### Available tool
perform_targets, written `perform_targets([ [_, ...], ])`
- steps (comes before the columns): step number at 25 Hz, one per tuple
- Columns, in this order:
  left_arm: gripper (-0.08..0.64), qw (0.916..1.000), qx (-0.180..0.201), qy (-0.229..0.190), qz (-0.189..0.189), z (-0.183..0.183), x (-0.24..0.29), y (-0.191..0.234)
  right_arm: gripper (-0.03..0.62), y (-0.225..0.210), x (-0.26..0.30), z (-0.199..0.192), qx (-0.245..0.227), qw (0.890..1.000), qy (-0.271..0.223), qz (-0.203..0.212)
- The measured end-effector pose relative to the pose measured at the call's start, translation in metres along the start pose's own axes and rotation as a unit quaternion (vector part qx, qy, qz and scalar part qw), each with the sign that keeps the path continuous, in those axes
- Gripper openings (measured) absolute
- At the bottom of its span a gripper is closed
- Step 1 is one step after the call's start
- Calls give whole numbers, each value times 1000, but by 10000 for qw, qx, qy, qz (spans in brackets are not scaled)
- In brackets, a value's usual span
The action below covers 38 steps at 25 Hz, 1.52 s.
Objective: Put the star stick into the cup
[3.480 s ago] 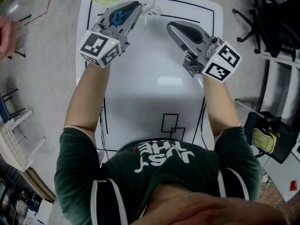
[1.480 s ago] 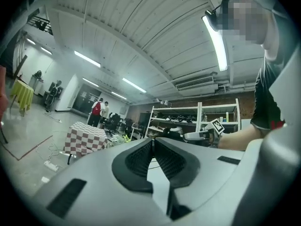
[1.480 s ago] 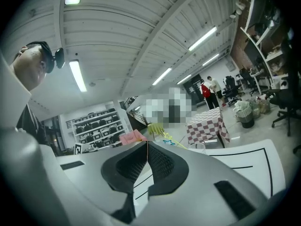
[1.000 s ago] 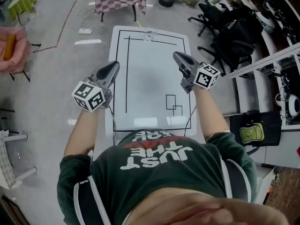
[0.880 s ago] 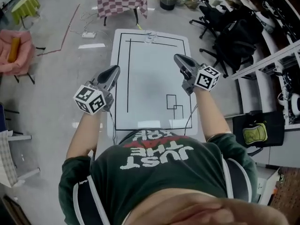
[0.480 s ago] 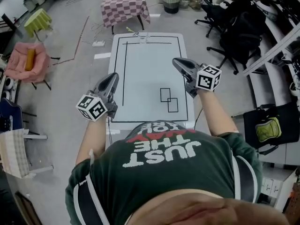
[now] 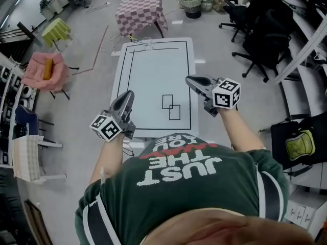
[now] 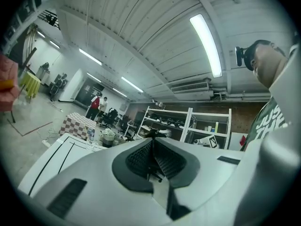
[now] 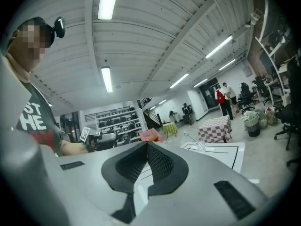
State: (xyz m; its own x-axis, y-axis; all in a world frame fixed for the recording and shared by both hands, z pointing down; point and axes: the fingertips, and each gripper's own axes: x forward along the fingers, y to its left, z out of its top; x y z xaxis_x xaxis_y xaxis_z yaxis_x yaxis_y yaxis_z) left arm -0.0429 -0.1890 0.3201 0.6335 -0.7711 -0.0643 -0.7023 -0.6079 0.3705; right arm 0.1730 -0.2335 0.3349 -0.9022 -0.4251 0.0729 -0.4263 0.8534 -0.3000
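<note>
A clear cup (image 7: 147,43) stands at the far end of the white table (image 7: 153,75), and the thin star stick (image 9: 192,137) leans out of it. The left gripper view shows the cup (image 8: 89,136) small and far off. My left gripper (image 7: 127,94) is shut and empty, beside the table's near left corner. My right gripper (image 7: 189,79) is shut and empty too, over the table's near right edge. Both sets of jaws meet with nothing between them, the left gripper (image 8: 153,141) and the right gripper (image 9: 147,143). Both are far from the cup.
Two overlapping black rectangles (image 7: 171,106) are drawn near the table's front. A checkered table (image 7: 140,11) stands beyond the far end, a pink chair (image 7: 43,70) to the left and office chairs (image 7: 258,32) to the right. A black bag (image 7: 299,144) lies at the near right.
The person has stepped back, so the table looks smaller and farther. Both grippers have come back from near the cup to the table's near end. Both stay shut.
</note>
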Motion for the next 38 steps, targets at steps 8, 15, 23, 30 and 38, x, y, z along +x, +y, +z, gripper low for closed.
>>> perform_targets([
  [8,23,9997,5,211,-143,-12,-5,-27,34,32,-17,-24,120,9997,94,170],
  [15,23,9971,-85,234,-720,-1,-20,7,34,69,24,-35,214,9997,111,18],
  [23,23,9929,-70,240,-1166,15,-58,59,34,107,95,-30,237,9994,-192,-163],
  [30,23,9924,-168,66,-1220,24,-61,83,34,89,101,-19,-5,9984,-76,-557],
  [38,23,9931,-314,-72,-1129,24,-60,87,32,83,104,-19,-194,9984,128,-518],
])
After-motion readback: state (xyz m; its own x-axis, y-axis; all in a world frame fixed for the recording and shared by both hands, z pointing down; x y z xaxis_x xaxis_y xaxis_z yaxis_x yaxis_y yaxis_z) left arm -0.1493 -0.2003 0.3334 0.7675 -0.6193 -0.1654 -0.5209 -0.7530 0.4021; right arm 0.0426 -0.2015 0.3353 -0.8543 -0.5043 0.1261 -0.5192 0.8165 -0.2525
